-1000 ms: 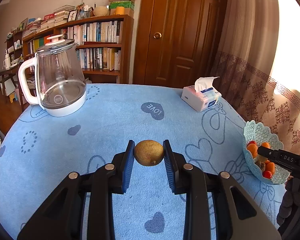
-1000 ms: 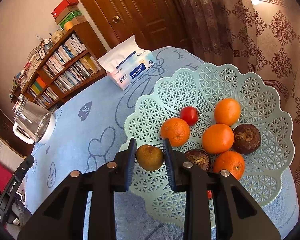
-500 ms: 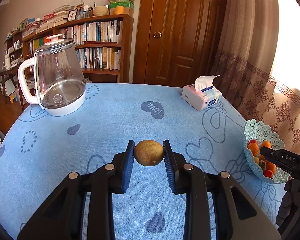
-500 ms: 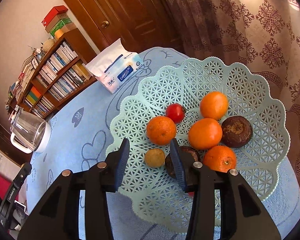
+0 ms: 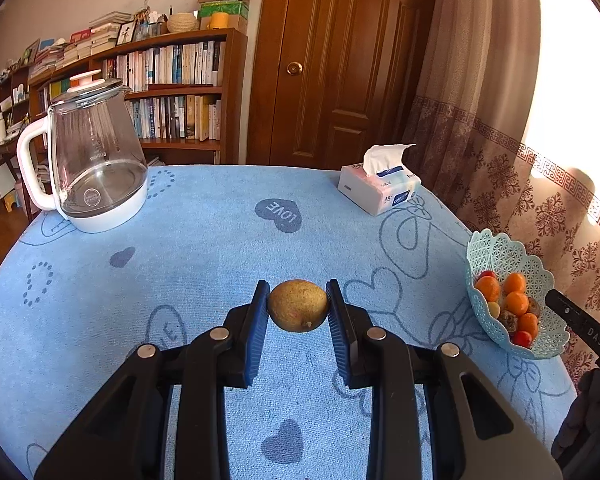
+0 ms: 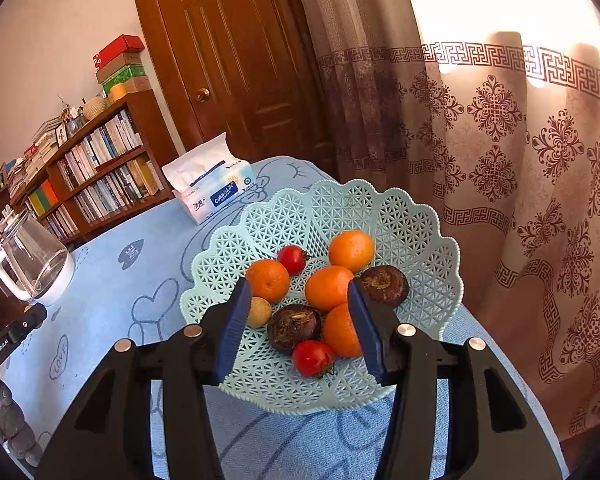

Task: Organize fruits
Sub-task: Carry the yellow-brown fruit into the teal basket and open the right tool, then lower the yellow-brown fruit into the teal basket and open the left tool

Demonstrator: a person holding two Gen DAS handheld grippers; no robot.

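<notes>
My left gripper is shut on a small brown-yellow round fruit, held above the blue tablecloth. The pale green lattice basket stands at the table's right edge. In the right wrist view the basket holds several oranges, two red tomatoes, two dark brown fruits and a small tan fruit lying by its left side. My right gripper hovers over the basket, its jaws opening with nothing pressed between them. The tan fruit lies just beyond the left pad.
A glass kettle on a white base stands at the table's far left. A tissue pack lies at the far right. Curtains hang close behind the basket. A bookshelf and wooden door are behind the table.
My right gripper let go of the small tan fruit, which now lies in the basket. Its jaws widened and it drew back and turned right. The left gripper kept still with its fruit.
</notes>
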